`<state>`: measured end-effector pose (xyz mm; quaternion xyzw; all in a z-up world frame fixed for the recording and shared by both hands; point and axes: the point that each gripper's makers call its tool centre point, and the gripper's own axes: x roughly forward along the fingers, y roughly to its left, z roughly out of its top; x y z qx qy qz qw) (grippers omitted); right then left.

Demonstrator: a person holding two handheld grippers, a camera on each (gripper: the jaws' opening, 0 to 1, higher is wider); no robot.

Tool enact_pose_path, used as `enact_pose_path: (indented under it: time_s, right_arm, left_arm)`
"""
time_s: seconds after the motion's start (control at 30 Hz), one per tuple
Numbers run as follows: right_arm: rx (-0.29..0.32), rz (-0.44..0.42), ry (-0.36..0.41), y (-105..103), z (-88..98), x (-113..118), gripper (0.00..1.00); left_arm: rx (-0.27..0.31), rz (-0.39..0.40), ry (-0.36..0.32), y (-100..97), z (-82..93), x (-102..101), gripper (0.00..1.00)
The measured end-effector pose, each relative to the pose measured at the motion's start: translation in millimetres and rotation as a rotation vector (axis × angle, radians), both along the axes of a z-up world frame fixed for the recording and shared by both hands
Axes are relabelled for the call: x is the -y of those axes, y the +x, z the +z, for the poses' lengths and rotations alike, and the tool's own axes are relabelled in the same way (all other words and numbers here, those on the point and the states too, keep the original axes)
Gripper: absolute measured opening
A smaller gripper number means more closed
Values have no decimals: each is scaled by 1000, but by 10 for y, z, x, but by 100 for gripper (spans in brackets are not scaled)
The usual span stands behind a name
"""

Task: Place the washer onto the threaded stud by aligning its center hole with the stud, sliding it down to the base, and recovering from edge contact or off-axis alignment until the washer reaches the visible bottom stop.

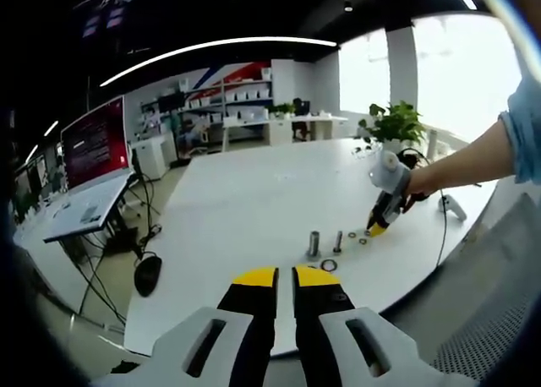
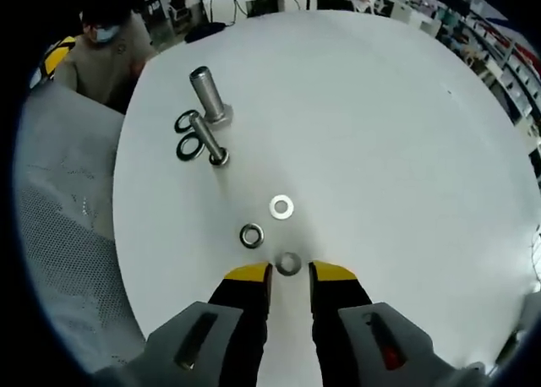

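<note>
Two metal studs stand on the white round table [image 2: 380,150]: a thick one [image 2: 207,91] [image 1: 314,243] and a thinner threaded one [image 2: 209,139] [image 1: 338,241]. Two dark rings [image 2: 188,133] lie beside their bases. Three loose washers lie nearer: a bright flat one [image 2: 281,207], a darker one [image 2: 251,235], and one [image 2: 288,263] flat on the table just ahead of the gap between my right gripper's yellow tips. My right gripper [image 2: 289,275] [image 1: 377,228] is open, held low over the table. My left gripper [image 1: 285,277] is shut on nothing, back from the table's near edge.
A person's hand and blue sleeve [image 1: 516,133] hold the right gripper. A seated person [image 2: 101,53] is beyond the table. A potted plant [image 1: 393,125], a white device [image 1: 452,205] and a cable lie at the far side. A side desk with monitor [image 1: 95,142] stands left.
</note>
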<state>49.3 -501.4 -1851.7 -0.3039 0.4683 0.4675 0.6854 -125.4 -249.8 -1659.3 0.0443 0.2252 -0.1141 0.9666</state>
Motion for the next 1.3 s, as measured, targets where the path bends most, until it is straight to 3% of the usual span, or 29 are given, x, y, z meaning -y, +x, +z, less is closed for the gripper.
enact_pose_path:
  time_s: [0.73, 1.3]
  right_arm:
    - [34, -4, -18, -6, 9, -11, 15]
    - [69, -19, 43, 33, 285, -171, 14]
  left_arm:
    - [-5, 6, 2, 4, -8, -11, 4]
    - [-17, -5, 11, -3, -28, 4, 4]
